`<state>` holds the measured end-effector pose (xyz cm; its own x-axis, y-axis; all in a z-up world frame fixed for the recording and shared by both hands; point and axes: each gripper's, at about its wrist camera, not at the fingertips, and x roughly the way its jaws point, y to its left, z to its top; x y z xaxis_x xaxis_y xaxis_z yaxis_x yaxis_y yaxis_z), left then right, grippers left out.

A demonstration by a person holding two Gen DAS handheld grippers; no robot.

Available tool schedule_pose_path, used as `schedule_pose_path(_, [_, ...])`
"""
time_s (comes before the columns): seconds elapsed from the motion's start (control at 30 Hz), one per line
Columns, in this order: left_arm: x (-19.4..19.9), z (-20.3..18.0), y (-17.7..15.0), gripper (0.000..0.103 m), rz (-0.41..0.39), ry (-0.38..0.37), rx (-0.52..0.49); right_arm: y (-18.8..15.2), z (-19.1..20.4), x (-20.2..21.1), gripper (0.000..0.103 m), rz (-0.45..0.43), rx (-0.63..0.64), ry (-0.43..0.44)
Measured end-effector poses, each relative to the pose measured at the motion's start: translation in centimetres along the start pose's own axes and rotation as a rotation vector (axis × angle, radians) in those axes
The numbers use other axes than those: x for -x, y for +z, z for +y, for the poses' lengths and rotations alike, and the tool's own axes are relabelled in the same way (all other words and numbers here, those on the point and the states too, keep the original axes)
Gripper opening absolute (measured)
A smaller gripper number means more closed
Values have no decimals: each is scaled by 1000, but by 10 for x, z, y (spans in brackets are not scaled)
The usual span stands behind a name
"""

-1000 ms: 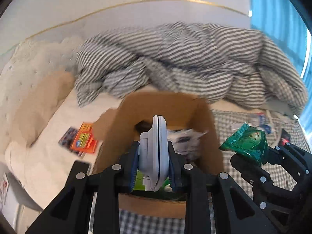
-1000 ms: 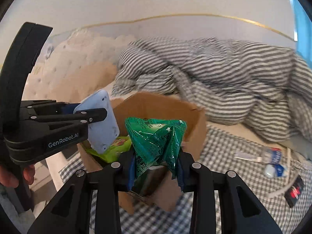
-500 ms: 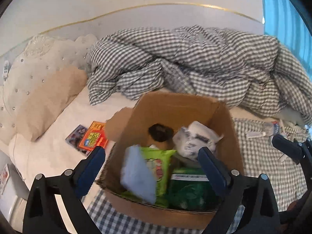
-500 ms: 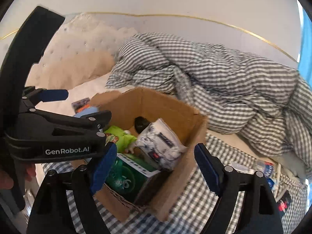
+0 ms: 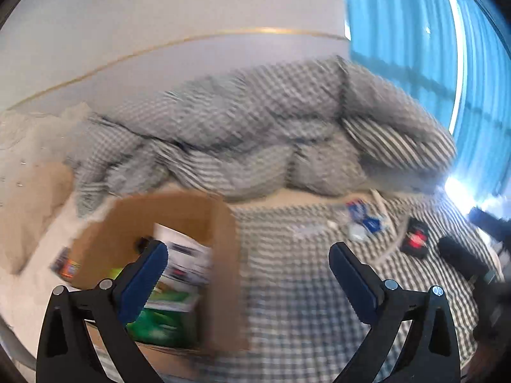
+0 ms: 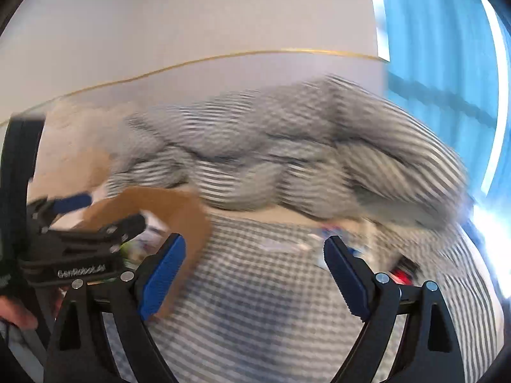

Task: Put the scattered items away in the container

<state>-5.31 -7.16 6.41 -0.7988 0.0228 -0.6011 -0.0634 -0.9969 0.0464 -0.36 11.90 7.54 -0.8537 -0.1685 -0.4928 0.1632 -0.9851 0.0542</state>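
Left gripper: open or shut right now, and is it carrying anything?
Open and empty. In the left wrist view the left gripper has its blue pads spread wide, with only the cardboard box and checked bedding showing between them.

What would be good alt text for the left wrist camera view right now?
Motion-blurred fisheye view past the open, empty left claw over a checked bed sheet. A cardboard box at left holds packets; small items, among them a black and red pack, lie scattered at right before a rumpled striped duvet.

Open bed right of the box

Checked sheet lies bare between box wall and scattered items; duvet blocks behind.
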Motion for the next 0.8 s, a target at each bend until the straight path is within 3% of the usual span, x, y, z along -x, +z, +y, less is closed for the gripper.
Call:
schedule_pose_path(0.23, [-73,-92,-47,103,156,-127,-52,-72,-144,-20,89,169,-307,-206])
schedule_pose_path(0.33, [-98,-122,-62,103,195,-145,-82,-92,-186,-32,89,206,-395,-236])
schedule_pose_path(0.53, [-137,-147,-68,103,220,-148,-117,-103,-222,-69,89,241,-433,-267])
schedule_pose_path(0.8, [-185,-194,-74,103,183,-204,-250,-111,-225,-151,89,306,-421,-294])
